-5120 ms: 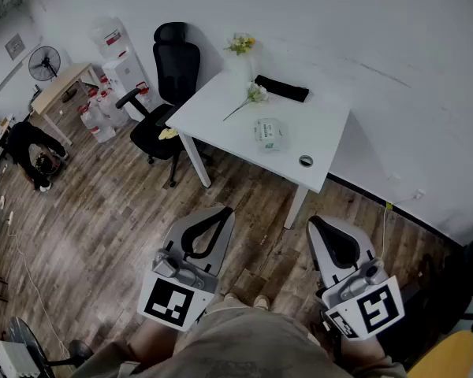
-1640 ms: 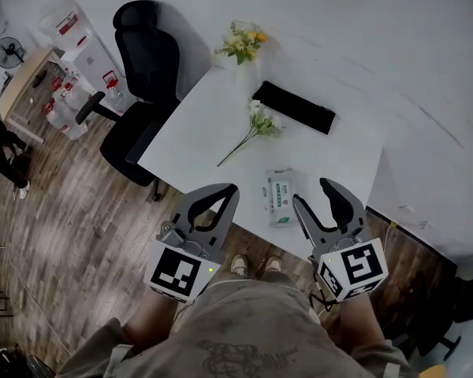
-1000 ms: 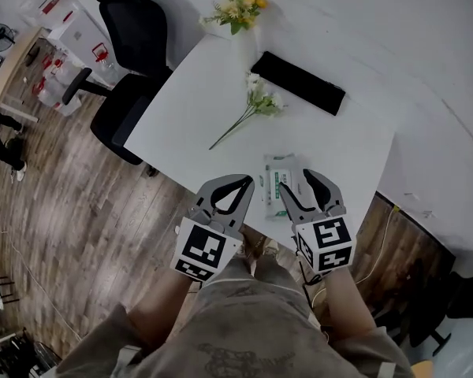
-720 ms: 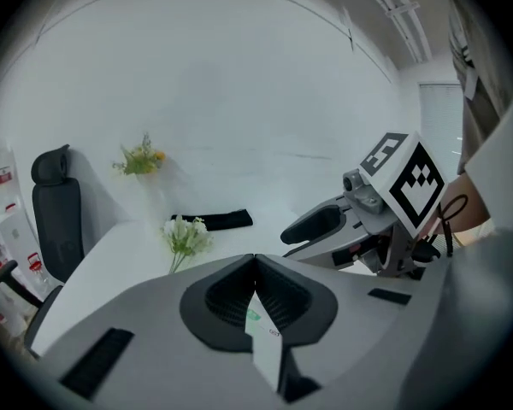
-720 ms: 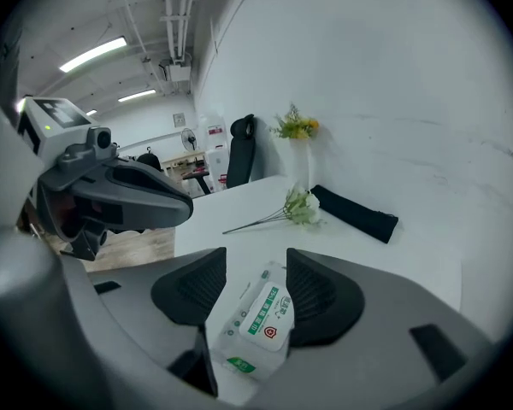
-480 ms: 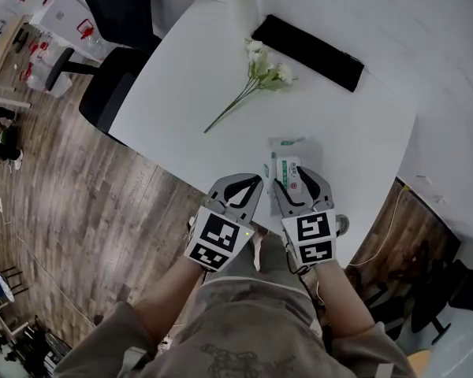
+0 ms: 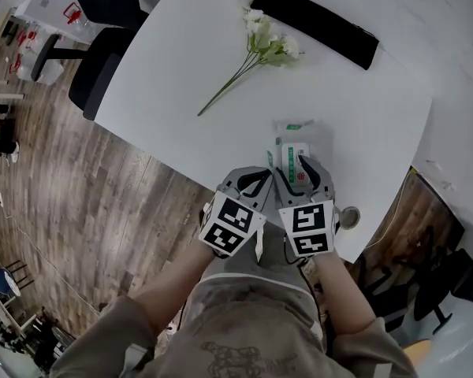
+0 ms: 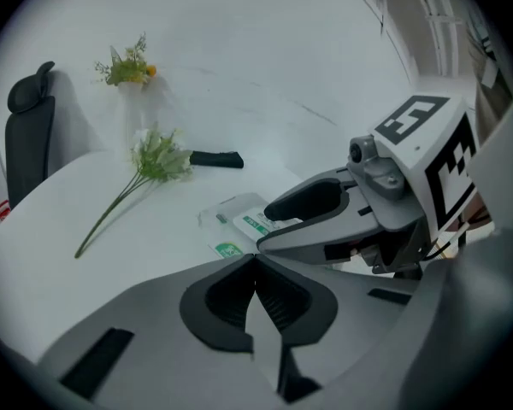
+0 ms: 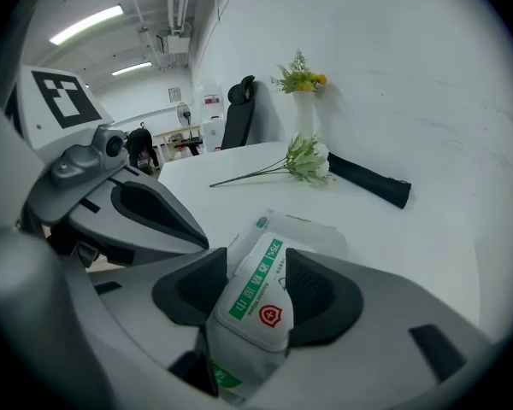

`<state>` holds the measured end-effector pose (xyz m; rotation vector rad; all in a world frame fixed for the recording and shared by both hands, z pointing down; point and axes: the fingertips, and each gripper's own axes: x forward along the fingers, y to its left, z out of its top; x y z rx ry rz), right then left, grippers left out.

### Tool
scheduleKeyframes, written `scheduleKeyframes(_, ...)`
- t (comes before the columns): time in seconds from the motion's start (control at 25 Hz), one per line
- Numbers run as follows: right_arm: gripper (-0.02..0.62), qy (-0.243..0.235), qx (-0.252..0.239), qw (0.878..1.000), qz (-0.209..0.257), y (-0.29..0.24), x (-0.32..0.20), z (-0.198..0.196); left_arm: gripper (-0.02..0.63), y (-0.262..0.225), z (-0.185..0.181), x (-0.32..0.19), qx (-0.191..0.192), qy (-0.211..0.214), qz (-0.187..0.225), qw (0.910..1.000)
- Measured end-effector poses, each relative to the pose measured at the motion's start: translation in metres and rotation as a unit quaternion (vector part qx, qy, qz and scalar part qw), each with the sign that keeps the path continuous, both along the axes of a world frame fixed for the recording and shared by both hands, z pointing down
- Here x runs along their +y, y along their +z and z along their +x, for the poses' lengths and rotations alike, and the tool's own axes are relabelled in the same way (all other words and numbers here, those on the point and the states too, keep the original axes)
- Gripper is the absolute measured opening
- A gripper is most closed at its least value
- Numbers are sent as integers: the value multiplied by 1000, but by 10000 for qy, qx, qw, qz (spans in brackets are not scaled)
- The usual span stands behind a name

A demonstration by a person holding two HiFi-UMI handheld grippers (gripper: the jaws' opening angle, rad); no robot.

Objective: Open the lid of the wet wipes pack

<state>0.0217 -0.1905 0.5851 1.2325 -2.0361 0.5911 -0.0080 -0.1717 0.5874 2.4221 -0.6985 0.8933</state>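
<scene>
Quick read: the pack (image 7: 290,142) sits near the 5 o'clock edge of the bench (image 7: 181,85), and the flower (image 7: 266,42) is well apart at about 11 o'clock from it. The lid (image 9: 258,301), the white flap with the green stripe and red shield, looks flat and shut to us. So we'd call this the very start: pack pinned, lid not yet lifted.

How we'd do this bit well:
- Let 1 tool only anchor the pack and let the other do the peeling.
- The anchoring squeeze seems to land right at the lid's sides, which could clamp the flap down. We'd want that grip lower on the soft body, or at least light.
- The free tool has to part its jaws a little, nip only the lid's lip, and swing it up and back. Grab too deep and it takes the film too, and the whole pack comes up.
- Keep the pull gentle. The pack is soft and close to the bench edge, so it could slide off.

Now the tools. The right tool (image 9: 256,267) has its jaws closed in from 9 and 3 o'clock, pinching the near end of the pack so it bulges up between the pads. The far end looks to lie on the bench. The left tool (image 8: 255,261) is just beside the right one, at its 9 o'clock. Its jaws are pressed together tip to tip with nothing between them, and we can't see it touching anything.
</scene>
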Motion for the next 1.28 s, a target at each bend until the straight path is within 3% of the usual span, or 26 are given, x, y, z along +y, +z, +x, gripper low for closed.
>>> scheduleKeyframes(0.4,196,-111,314,9988,370,11,-1,-1,17,25,8,2,80,-77,-190,9998)
scheduleKeyframes(0.72,85,-247,-57,9980,588,-3,0,-7,17,48,-4,10,-557,65,-277,9980)
scheduleKeyframes(0.96,63,-306,-272,9975,574,-5,0,-7,17,23,8,-6,349,-396,-137,9985)
scheduleKeyframes(1.28,51,-309,-567,9959,626,-9,0,-6,17,31,18,-6,273,-298,-133,9991)
